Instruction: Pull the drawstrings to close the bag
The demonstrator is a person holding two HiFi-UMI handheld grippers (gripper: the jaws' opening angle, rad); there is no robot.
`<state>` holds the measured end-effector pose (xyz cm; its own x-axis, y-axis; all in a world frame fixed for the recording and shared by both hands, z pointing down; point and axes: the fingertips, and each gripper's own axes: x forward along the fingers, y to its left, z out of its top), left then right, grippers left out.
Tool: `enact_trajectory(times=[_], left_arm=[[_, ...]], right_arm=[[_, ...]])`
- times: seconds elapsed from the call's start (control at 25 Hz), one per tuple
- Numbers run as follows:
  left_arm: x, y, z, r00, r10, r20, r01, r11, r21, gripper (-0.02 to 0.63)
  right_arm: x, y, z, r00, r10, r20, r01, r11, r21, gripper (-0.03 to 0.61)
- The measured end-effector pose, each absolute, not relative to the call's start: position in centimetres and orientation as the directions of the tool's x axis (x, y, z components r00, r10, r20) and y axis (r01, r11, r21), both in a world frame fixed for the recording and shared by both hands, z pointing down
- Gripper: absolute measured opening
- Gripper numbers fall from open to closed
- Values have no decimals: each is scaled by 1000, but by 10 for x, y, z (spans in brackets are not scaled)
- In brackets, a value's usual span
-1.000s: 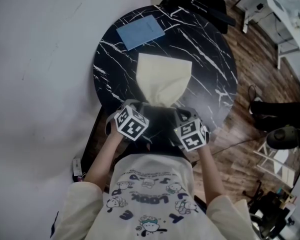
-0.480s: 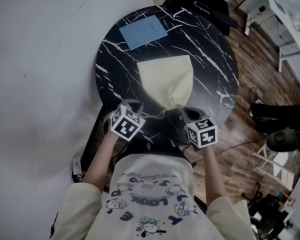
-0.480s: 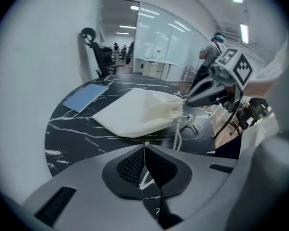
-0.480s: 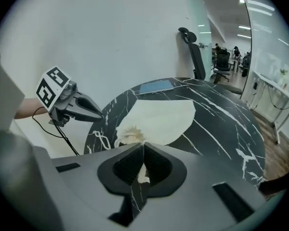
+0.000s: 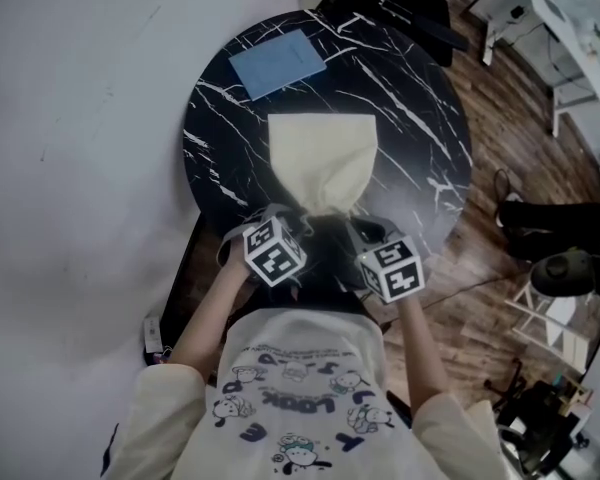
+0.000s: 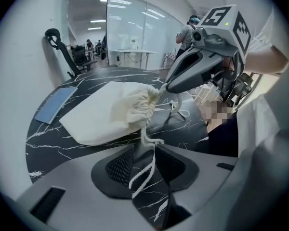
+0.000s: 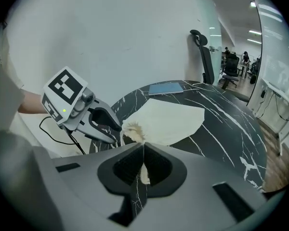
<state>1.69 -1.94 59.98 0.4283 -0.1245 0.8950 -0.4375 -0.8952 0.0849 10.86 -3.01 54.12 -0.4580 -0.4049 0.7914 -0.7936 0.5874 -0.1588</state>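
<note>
Bag (image 5: pixel 320 158) cinched at its 6 o'clock end, nearly done: L gripper (image 6: pixel 145 149) opening off loose cord (image 6: pixel 142 171), R gripper (image 7: pixel 143 150) clamped on its cord.

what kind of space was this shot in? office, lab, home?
Probably an open-plan office: glass partition walls, an office chair and white desks in the background, and a wood floor around the round marble table.

table (image 7: pixel 231 129): round, black with white lines, under the right gripper (image 7: pixel 143 147) | blue sheet (image 7: pixel 166 88): flat on the table, far ahead of that gripper, near the far edge | black chair (image 7: pixel 205 57): further ahead, by the white wall (image 7: pixel 111 37) | wood floor (image 7: pixel 275 170): low on its right
</note>
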Motion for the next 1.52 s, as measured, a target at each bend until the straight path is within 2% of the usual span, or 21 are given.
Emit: enact_trajectory(times=[0.16,0.36,0.84,1.08,1.28,1.52], left_arm=[[19,-23,606,443,-100,891,-448,-886,123,169],[25,-33,606,447,-146,882,-483,-870,101,80],[31,-34,610,428,-159,890,-503,-860,89,51],[8,-39,598,394,-227,890,-659,-745,102,44],[-10,-45,585,349,-292,890,-730,-681,63,44],[-25,-53,578,310,-346,886,-801,-597,47,43]], right_arm=[[112,-32,540,-449,-408,795,-792,593,-143,18],[112,-33,540,-450,-410,794,-789,598,-138,18],[114,-32,543,-434,-404,805,-787,605,-121,18],[129,-35,550,-335,-436,835,-836,547,-50,17],[127,-32,556,-270,-460,846,-836,547,31,17],[122,-35,552,-283,-470,836,-849,528,9,17]])
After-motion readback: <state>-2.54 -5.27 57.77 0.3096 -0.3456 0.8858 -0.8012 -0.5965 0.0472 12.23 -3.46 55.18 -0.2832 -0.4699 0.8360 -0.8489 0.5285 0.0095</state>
